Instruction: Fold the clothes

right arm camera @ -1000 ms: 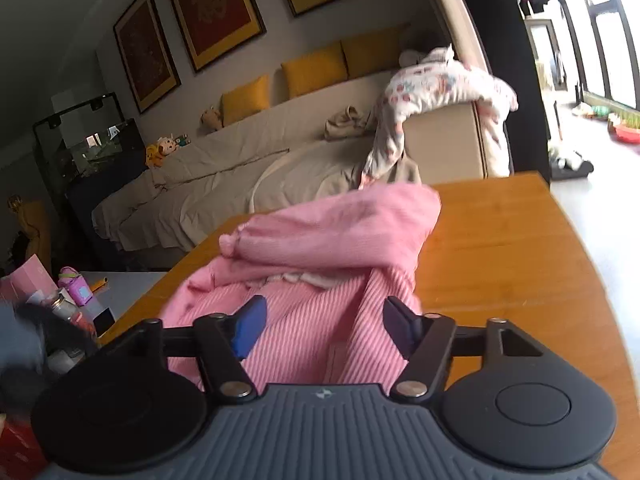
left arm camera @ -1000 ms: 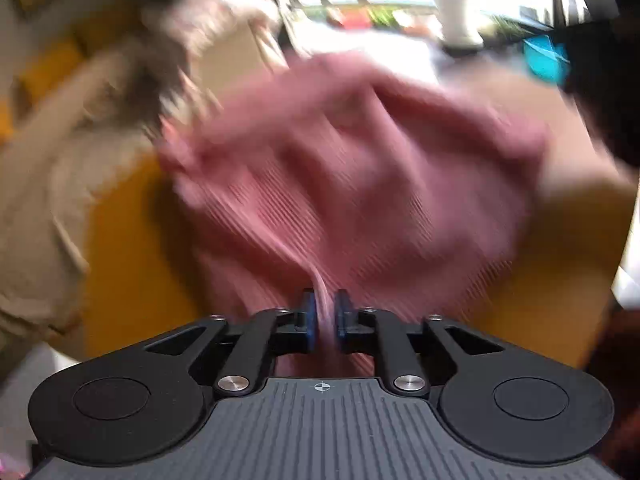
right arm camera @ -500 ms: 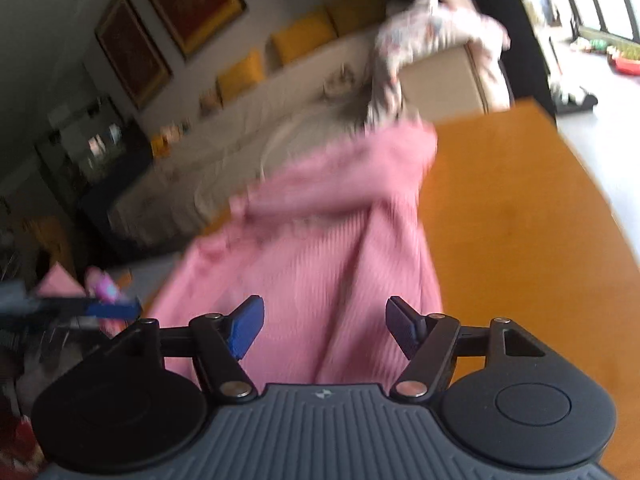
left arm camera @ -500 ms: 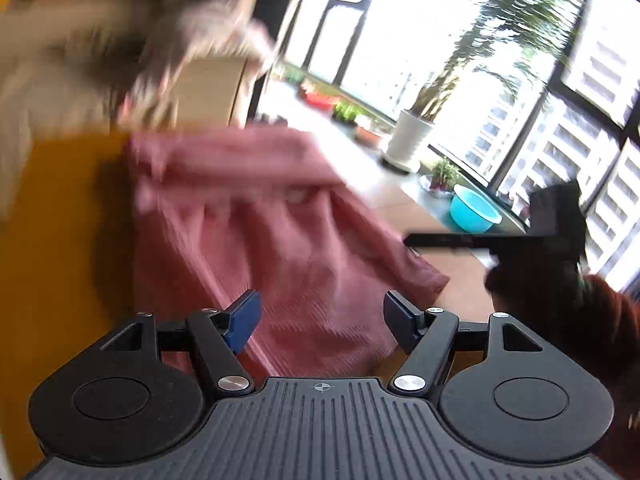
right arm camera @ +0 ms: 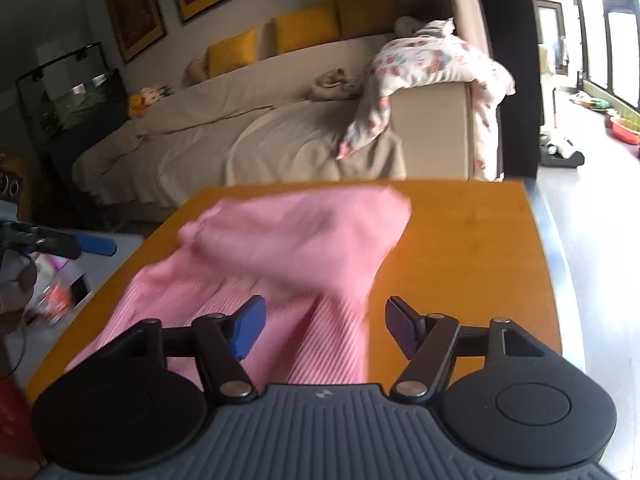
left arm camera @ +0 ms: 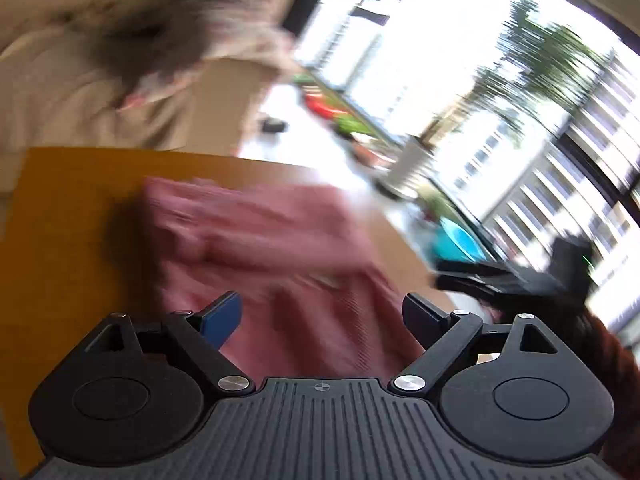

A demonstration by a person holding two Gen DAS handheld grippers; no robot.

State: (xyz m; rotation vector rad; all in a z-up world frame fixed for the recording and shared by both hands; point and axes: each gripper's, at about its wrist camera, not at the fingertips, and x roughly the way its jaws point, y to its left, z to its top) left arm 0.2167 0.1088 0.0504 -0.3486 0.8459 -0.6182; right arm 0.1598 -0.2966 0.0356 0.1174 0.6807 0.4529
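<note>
A pink ribbed garment (right arm camera: pixel 300 240) lies bunched on the wooden table (right arm camera: pixel 460 260), its upper part doubled over the lower. My right gripper (right arm camera: pixel 326 320) hovers just above its near edge, jaws apart and closing a little, and the pads press on nothing. In the left wrist view, which is blurred, the same garment (left arm camera: pixel 272 240) lies ahead on the table (left arm camera: pixel 72 220). My left gripper (left arm camera: pixel 322 312) is over its near part, its jaws opening wide with no cloth gripped. Each gripper shows in the other's view: the right gripper (left arm camera: pixel 480 276) and the left gripper (right arm camera: pixel 76 246).
A beige sofa (right arm camera: pixel 240 120) with yellow cushions stands behind the table, a floral garment (right arm camera: pixel 432 56) draped over its arm. Small clutter (right arm camera: pixel 52 296) sits below the table's left edge. By the windows are a potted plant (left arm camera: pixel 412 160) and a teal bowl (left arm camera: pixel 456 240).
My left gripper was shut on the pink garment; it has let go, opened wide and swung aside. The garment has settled lower on the table. My right gripper drew back a little.
</note>
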